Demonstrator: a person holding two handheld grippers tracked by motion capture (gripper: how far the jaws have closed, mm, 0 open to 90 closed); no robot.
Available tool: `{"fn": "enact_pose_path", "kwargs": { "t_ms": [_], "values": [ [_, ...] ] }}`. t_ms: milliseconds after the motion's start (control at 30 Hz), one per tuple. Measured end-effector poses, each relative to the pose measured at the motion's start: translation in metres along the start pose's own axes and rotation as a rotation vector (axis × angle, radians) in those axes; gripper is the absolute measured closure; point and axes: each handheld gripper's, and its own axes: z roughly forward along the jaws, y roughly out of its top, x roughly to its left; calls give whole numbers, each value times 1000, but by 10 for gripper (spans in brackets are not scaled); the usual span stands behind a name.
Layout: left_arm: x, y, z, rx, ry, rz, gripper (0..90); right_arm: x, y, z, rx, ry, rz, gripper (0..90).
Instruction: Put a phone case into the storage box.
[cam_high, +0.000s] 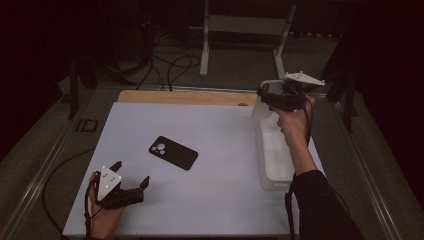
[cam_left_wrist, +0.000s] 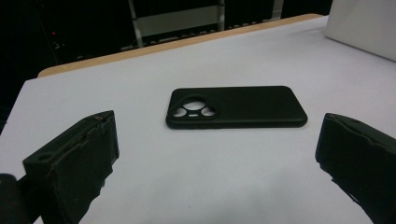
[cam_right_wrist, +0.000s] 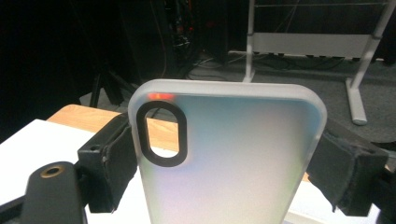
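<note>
1. The room around me is dark, with cables on the floor and a white metal frame (cam_high: 245, 30) behind; my bench (cam_high: 210, 200) is a white sheet over a wooden top whose edge shows at the far side.
2. My right tool (cam_right_wrist: 229, 154) is clenched on a frosted translucent phone case (cam_right_wrist: 224, 158), its jaws pressing the two long side edges. In the high view I hold the case upright, off the bench, above the far end of the white plastic bin (cam_high: 272, 160) at the right side of the bench.
3. I judge this case light and thin, with some give: squeezed across its width the sides could bow and pop out, so a moderate grip low on the edges seems best. Its smooth shell may slip on the pads.
4. The black phone case (cam_left_wrist: 236, 107) lies flat, back up, near the middle of the bench, camera cut-outs towards my left.
5. My left tool (cam_high: 131, 175) is released, jaws wide apart with nothing between them, resting near the front left of the bench, just short of the black case.
6. That black case looks matte and probably rubbery, so less slippery. Lying flat, it offers only its thin rim; I would straddle the short width and pinch the long edges.
</note>
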Motion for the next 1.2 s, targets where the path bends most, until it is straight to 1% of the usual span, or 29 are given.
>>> {"fn": "enact_pose_path", "kwargs": {
  "t_ms": [100,167,833,867,967,1000,1133,1200],
  "values": [
    [0,0,0,1,1,2,1,-2,0,1,-1,-7,-3,169],
    [0,0,0,0,2,3,0,-6,-1,2,4,-19,7,169],
    [-1,1,0,0,3,2,1,-26,-2,7,22,-90,21,169],
    [-1,1,-1,-1,3,1,1,-29,-2,8,29,-103,15,169],
    [0,1,-1,-3,4,-3,1,-31,-4,10,38,-117,18,169],
    [-1,1,-1,-4,4,-4,1,-33,-5,11,41,-119,13,169],
    [-1,0,-1,-4,3,-3,0,-34,-7,13,50,-128,24,169],
    [-1,0,0,-3,2,-1,1,-35,-11,18,61,-134,21,168]
  ]
}}
